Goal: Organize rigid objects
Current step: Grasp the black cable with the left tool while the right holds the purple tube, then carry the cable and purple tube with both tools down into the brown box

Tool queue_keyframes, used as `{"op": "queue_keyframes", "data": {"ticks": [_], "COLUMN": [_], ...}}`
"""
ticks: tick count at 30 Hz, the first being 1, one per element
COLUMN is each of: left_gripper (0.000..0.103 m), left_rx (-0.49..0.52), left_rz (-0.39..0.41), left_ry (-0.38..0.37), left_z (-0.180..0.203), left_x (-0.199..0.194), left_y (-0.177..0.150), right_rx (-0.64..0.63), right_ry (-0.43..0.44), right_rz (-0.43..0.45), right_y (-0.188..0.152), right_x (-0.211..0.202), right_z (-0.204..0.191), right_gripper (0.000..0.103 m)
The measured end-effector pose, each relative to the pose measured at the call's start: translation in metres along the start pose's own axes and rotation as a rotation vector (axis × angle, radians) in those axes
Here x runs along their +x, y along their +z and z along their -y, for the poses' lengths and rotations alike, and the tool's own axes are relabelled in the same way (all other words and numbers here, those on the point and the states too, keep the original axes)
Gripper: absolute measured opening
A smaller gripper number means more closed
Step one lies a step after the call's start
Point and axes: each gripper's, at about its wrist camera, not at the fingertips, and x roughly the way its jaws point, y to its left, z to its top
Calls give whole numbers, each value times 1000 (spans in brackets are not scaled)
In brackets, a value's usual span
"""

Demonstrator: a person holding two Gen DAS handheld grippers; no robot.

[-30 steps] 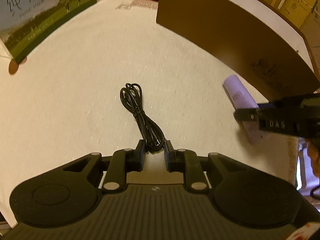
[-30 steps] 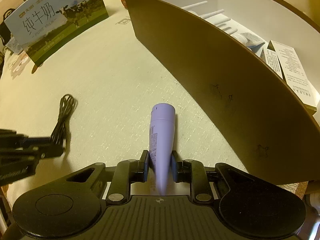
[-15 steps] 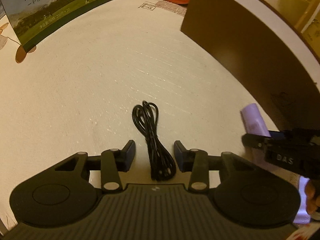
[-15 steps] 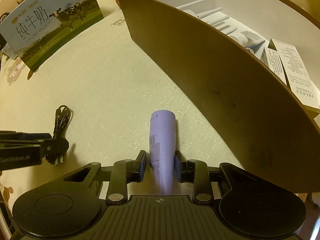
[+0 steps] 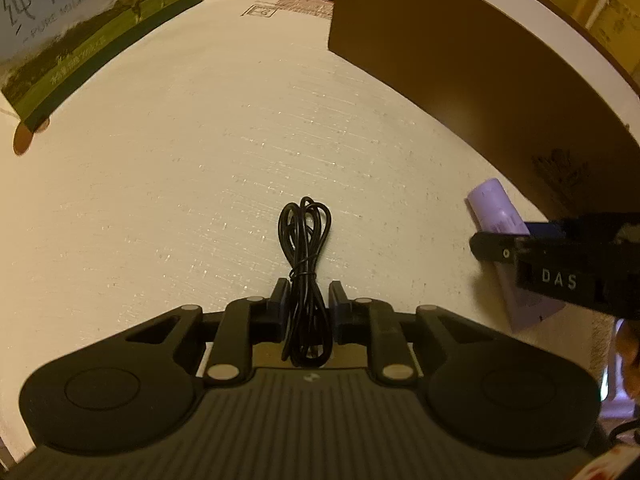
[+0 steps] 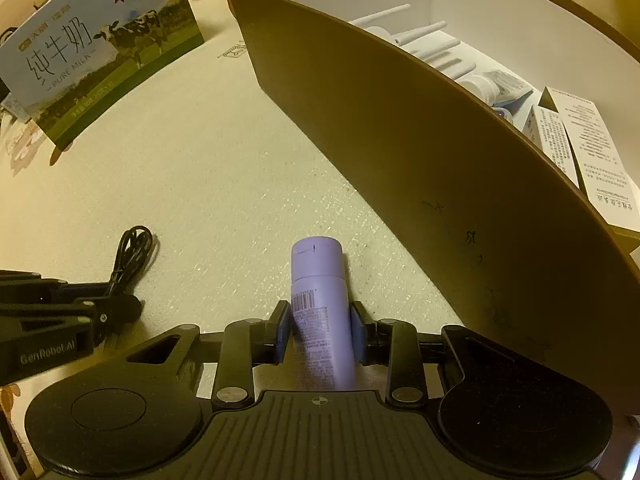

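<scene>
My left gripper (image 5: 309,298) has its jaws clamped tight on the black cable (image 5: 305,280), down low on the bundle; they swung open a moment ago and have just snapped back in on it. The cable's looped end fans out ahead of my fingertips, lying on the cream tabletop (image 5: 180,184). Over on the other side, my right gripper (image 6: 320,322) has the lilac tube (image 6: 320,300) sitting between its jaws, cap end pointing away from me, barcode facing up. Those jaws have just been easing apart: the right pad looks to be against the tube, the left one I can't tell for sure. The tube lies just beside the brown wall of the big storage box (image 6: 400,152), which runs along my right. Inside that box I can see white boxes (image 6: 588,152) with printed text and some pale stick-like items. A milk carton (image 6: 104,64) with cows on it stands at the far left of the tabletop, well apart from both things.
</scene>
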Motion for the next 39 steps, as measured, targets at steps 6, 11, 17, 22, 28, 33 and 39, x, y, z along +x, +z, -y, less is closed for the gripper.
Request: {"op": "queue_keyframes", "data": {"ticks": [6, 11, 17, 22, 28, 33, 39], "left_gripper": [16, 15, 15, 15, 15, 15, 15], "left_rx": [22, 32, 40, 45, 46, 60, 85], "left_rz": [-9, -11, -1, 25, 66, 102, 141], "left_ry": [17, -1, -19, -29, -45, -61, -72], "left_z": [5, 8, 14, 20, 26, 34, 45], "left_x": [0, 1, -4, -18, -39, -60, -82], "left_y": [3, 6, 7, 11, 18, 25, 37], "right_rx": [-78, -88, -75, -59, -48, -42, -25], "right_ry": [-24, -16, 3, 32, 66, 91, 99], "right_rz": [18, 28, 36, 61, 100, 130, 177], "right_y": [-3, -6, -9, -6, -3, -1, 6], "right_x": [-1, -4, -13, -28, -50, -71, -100], "right_z": [-8, -7, -2, -1, -2, 0, 6], "right_gripper": [27, 26, 26, 26, 26, 26, 26]}}
